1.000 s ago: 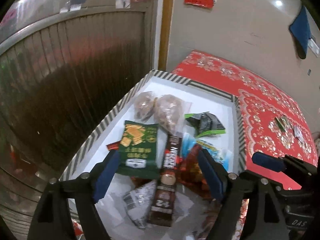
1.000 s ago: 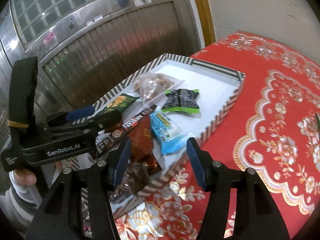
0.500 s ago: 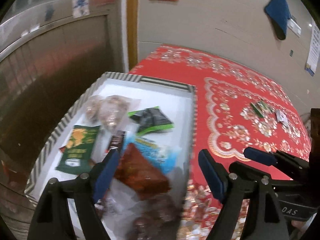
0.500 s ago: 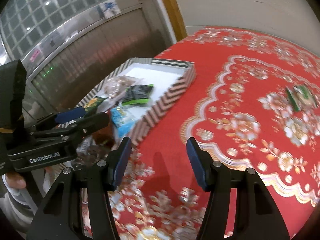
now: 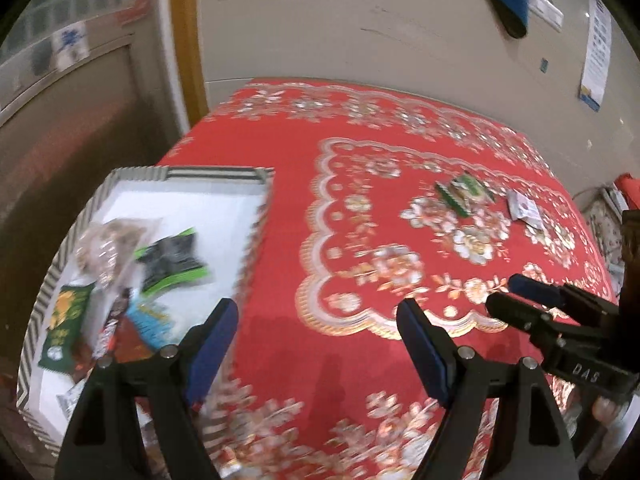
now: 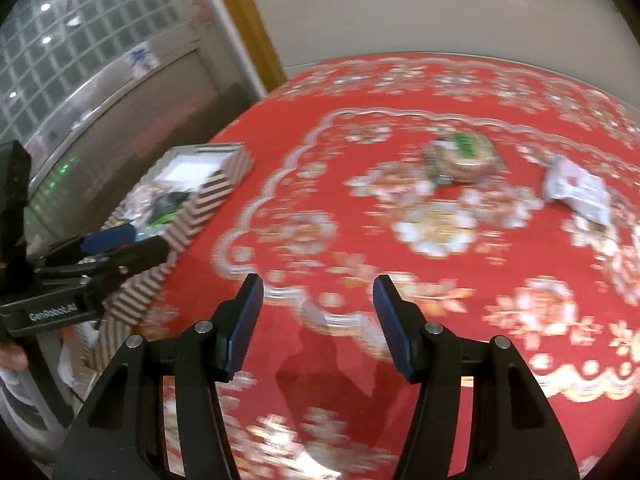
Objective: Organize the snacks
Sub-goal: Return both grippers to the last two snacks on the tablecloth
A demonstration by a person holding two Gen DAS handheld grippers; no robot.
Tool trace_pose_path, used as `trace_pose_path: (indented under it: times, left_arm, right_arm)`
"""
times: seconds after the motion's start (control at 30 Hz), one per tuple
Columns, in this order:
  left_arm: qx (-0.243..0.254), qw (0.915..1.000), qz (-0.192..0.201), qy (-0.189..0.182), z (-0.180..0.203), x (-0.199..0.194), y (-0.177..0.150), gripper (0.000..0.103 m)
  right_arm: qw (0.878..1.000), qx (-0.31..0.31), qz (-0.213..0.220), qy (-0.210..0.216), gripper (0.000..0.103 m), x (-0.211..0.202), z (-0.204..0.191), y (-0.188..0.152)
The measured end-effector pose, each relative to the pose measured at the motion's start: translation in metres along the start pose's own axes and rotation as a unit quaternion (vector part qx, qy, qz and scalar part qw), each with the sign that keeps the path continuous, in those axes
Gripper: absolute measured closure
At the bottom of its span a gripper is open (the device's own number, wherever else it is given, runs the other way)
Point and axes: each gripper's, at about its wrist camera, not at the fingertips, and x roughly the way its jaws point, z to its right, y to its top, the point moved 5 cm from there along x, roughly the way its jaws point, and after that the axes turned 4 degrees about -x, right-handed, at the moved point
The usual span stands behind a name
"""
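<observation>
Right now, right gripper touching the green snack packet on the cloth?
Apart. Right wrist view: right gripper is open and empty, with red tablecloth between it and the green packet.

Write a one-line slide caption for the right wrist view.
Open right tool hovers over the red tablecloth, empty, facing two loose snack packets; striped tray at left.

the left gripper (image 5: 318, 320) is showing black angular arms ending in blue pads (image 5: 212, 346), with a round silver screw sitting at each joint. the right gripper (image 6: 318, 300) is wearing the same black frame, blue pads (image 6: 243, 322) and silver screws. white lettering is running along each gripper's black side: "genrobot.ai" on the left, "das" on the right.
</observation>
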Motion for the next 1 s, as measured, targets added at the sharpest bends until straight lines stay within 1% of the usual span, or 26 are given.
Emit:
trace_pose_path:
  times: [0.13, 0.3, 0.57, 0.8, 1.0]
  left_arm:
    - [0.014, 0.9997, -0.016, -0.008, 0.026, 0.015, 0.011, 0.020]
    - [0.035, 0.9989, -0.027, -0.018, 0.058, 0.031, 0.028, 0.020]
    - [0.077, 0.9956, -0.042, -0.032, 0.103, 0.065, 0.050, 0.020]
    - [0.061, 0.9940, -0.066, -0.062, 0.124, 0.093, 0.070, 0.020]
    - [0.053, 0.9943, -0.076, -0.053, 0.138, 0.119, 0.089, 0.020]
  right_arm:
    - [1.000, 0.019, 0.002, -0.024, 0.045, -0.012, 0.039, 0.000]
    - [0.998, 0.034, 0.000, -0.054, 0.045, -0.022, 0.081, 0.003]
    - [0.995, 0.051, -0.007, -0.080, 0.045, -0.027, 0.126, 0.005]
    - [0.993, 0.060, 0.000, -0.098, 0.045, -0.028, 0.154, 0.019]
    - [0.992, 0.056, 0.011, -0.113, 0.045, -0.027, 0.172, 0.040]
